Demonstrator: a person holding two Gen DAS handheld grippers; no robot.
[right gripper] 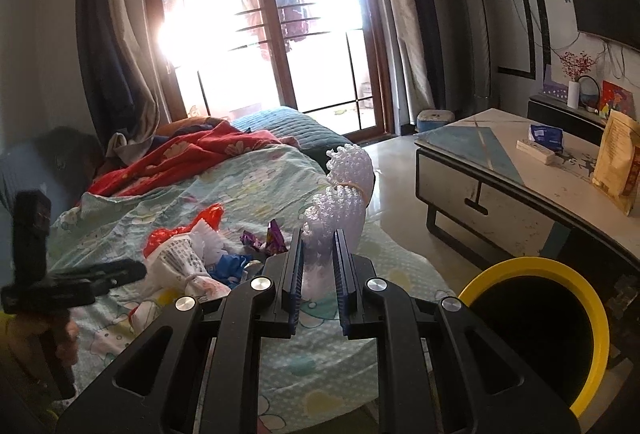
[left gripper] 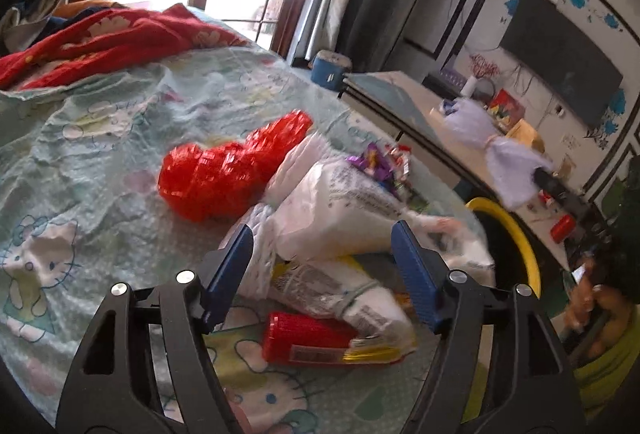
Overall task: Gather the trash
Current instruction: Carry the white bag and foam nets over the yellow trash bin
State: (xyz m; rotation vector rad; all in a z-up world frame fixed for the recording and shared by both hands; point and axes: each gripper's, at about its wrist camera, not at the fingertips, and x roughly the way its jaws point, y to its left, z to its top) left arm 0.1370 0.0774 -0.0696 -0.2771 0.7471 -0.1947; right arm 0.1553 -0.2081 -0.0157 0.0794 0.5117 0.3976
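Observation:
A pile of trash lies on the cartoon-print bed sheet [left gripper: 80,162]: a red plastic bag [left gripper: 224,170], white plastic bags [left gripper: 340,210], a red wrapper [left gripper: 312,338] and purple wrappers [left gripper: 376,158]. My left gripper [left gripper: 324,266] hangs open just above the white bags, its blue pads apart and not pressing on them. My right gripper [right gripper: 318,254] is shut on a white foam net sleeve [right gripper: 344,190], held over the bed's edge to the left of the yellow-rimmed bin [right gripper: 520,262]. The same pile [right gripper: 188,258] and the left gripper [right gripper: 120,272] show at the left of the right wrist view.
A red blanket [left gripper: 112,38] lies at the head of the bed. A low coffee table [right gripper: 500,162] with a yellow bag and small packets stands right of the bed, the bin [left gripper: 516,234] between them. Glass doors [right gripper: 260,26] lie ahead.

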